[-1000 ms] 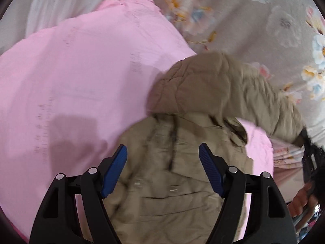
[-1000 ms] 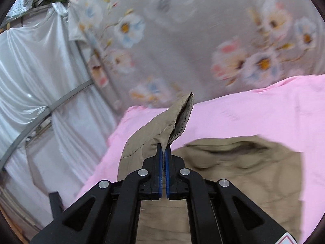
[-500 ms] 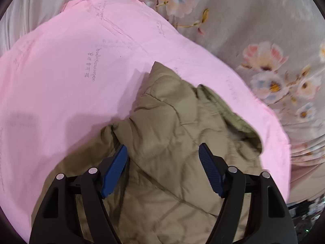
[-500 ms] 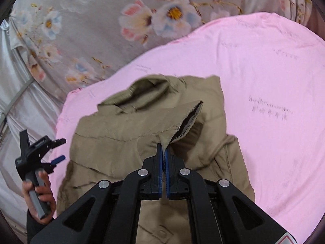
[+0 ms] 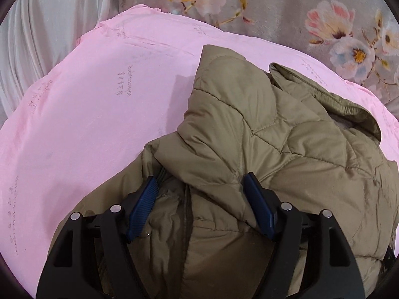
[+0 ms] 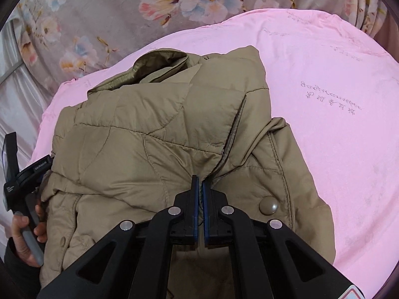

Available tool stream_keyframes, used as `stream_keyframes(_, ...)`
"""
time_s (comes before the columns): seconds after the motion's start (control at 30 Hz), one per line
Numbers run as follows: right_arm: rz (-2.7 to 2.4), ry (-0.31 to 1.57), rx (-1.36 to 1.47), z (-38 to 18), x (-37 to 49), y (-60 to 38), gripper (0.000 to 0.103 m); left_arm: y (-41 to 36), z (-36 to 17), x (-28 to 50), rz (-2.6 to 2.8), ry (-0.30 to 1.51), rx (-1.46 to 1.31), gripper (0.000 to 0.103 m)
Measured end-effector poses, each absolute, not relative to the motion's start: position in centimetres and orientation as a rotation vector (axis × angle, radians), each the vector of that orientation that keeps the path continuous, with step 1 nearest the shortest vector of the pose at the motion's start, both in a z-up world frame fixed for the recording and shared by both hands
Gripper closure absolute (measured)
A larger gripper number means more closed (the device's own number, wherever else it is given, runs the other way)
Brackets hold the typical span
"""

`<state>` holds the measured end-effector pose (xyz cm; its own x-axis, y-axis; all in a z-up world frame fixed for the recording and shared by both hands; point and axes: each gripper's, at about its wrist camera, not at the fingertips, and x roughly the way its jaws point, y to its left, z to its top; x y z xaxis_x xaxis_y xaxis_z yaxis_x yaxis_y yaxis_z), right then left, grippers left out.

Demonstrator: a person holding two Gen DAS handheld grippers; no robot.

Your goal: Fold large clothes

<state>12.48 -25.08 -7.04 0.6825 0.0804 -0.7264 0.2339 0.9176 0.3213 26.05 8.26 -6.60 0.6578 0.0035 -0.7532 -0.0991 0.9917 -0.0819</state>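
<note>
The fingers of the right gripper (image 6: 200, 186) were found pinched on the sleeve cuff (image 6: 230, 137), laid across the jacket (image 6: 149, 134) to fold it inward. The left gripper (image 5: 199, 199) was held wide, empty, over the jacket on the pink sheet (image 5: 87, 112).

Pink sheet (image 6: 336, 124) lies bare right of jacket (image 6: 154, 134); floral fabric (image 6: 104, 20) bounds it behind.

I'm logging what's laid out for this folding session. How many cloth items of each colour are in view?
Olive-tan: 1, quilted jacket
Pink: 1, sheet
Grey floral: 1, bedspread
White: 1, satin drape
Total: 4
</note>
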Motion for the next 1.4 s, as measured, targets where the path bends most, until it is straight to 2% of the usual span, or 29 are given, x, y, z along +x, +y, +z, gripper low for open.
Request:
stream_keyframes(0.4,-0.048,0.844,0.475,-6.8,7.4,-25.1,0.100,10.0,-6.4,19.5,0.079,0.851,-0.116,0.033)
stream_keyframes(0.47,-0.081,0.832,0.470,-5.2,6.9,-25.5,0.093,10.3,-5.2,19.3,0.087,0.863,-0.117,0.034)
stream_keyframes(0.53,-0.119,0.762,0.446,-2.6,5.8,-25.9,0.079,10.7,-2.8,18.7,0.091,0.838,-0.113,0.034)
stream_keyframes(0.6,-0.144,0.705,0.422,-0.3,5.5,-26.0,0.070,11.0,-0.6,18.4,0.087,0.812,-0.120,0.030)
stream_keyframes(0.77,-0.049,0.648,0.346,3.1,8.4,-22.8,0.069,8.3,3.4,20.1,0.018,0.787,-0.102,0.028)
stream_keyframes(0.87,0.002,0.668,0.281,2.3,11.2,-19.7,0.069,5.7,2.6,21.3,-0.008,0.799,-0.051,0.022)
stream_keyframes(1.03,-0.001,0.789,0.200,-3.3,14.6,-16.5,0.069,2.8,-3.8,23.7,0.008,0.917,0.014,0.022)
stream_keyframes(1.1,-0.002,0.783,0.189,-5.2,14.6,-16.1,0.069,2.8,-5.5,23.6,0.015,0.895,0.011,0.017)
stream_keyframes(1.4,0.011,0.780,0.231,-6.2,14.5,-16.3,0.068,2.1,-6.7,23.2,0.048,0.834,0.066,0.014)
